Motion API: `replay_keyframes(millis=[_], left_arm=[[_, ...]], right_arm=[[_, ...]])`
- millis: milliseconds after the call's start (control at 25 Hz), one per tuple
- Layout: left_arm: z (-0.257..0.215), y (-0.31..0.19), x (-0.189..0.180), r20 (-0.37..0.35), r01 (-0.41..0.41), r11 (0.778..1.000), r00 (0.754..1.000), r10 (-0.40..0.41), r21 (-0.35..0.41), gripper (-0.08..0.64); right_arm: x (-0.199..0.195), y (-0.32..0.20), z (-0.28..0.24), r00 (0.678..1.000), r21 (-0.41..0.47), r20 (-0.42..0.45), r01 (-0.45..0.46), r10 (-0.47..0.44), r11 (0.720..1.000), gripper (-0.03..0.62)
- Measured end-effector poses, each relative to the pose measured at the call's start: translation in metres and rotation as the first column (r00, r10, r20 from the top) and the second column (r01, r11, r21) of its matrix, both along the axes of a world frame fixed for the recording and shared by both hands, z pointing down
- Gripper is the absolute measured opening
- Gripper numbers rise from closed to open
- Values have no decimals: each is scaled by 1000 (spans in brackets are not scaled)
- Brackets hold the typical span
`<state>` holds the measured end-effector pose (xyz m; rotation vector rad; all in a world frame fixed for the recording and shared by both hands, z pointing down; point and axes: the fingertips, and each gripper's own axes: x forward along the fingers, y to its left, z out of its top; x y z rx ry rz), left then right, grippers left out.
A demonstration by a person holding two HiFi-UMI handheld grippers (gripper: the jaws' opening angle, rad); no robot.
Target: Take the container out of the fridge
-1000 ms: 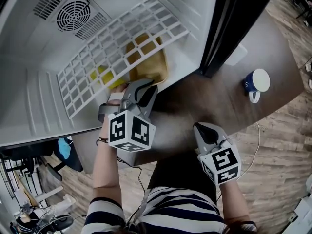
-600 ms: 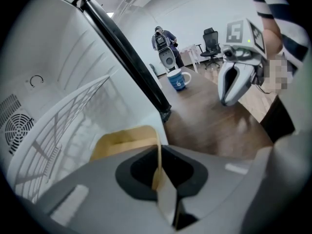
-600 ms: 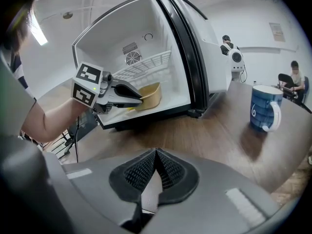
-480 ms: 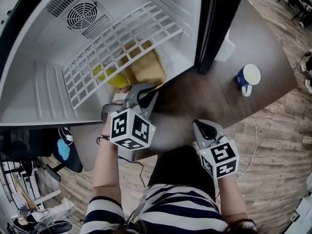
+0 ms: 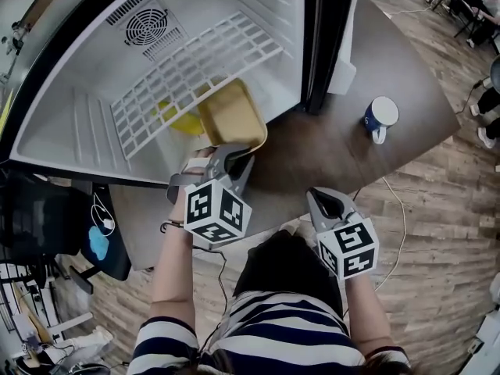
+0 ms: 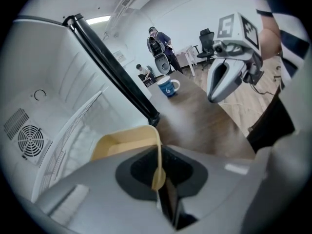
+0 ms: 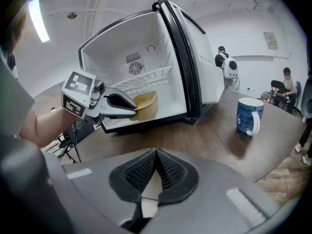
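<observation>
A second ago the pale yellow plastic container (image 5: 232, 114) sat deeper in, under the white wire shelf (image 5: 187, 69). Now it has come out from under the shelf. It is at the near edge of the open white fridge (image 5: 70, 131), tipped up a little. The left gripper (image 5: 233, 153) has moved back toward the person with it.

The container is a smooth tub with thin walls and round corners, and it looks empty inside. The left gripper's jaws pinch its thin near wall. The shelf is a grid of white bars. A bright yellow thing (image 5: 181, 122) lies under the shelf, just behind the container; I cannot tell what it is. A round fan grille (image 5: 146, 26) sits on the far wall of the fridge.

The right gripper (image 5: 317, 198) hangs over the dark brown wooden table (image 5: 312, 147), to the right of the left one. Its jaws are pressed together with nothing between them. A blue mug with a white inside (image 5: 380, 116) stands on the table farther right, well apart from both grippers.
</observation>
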<state>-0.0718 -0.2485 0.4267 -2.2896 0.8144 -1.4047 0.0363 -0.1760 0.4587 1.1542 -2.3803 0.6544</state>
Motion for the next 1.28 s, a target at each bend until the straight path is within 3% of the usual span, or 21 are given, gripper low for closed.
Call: replay_keyframes(millis=[320, 520, 1280], left_arm=[[-6, 39, 8, -27, -16, 1000, 1000, 15, -13, 0], [-9, 66, 15, -87, -31, 999, 996, 27, -45, 0], [4, 146, 16, -130, -66, 989, 990, 49, -129, 0]], right_arm=[[6, 16, -19, 999, 26, 31, -28, 27, 999, -9], [15, 22, -29, 999, 52, 26, -48, 46, 998, -9], [28, 36, -53, 996, 110, 23, -94, 92, 989, -9]])
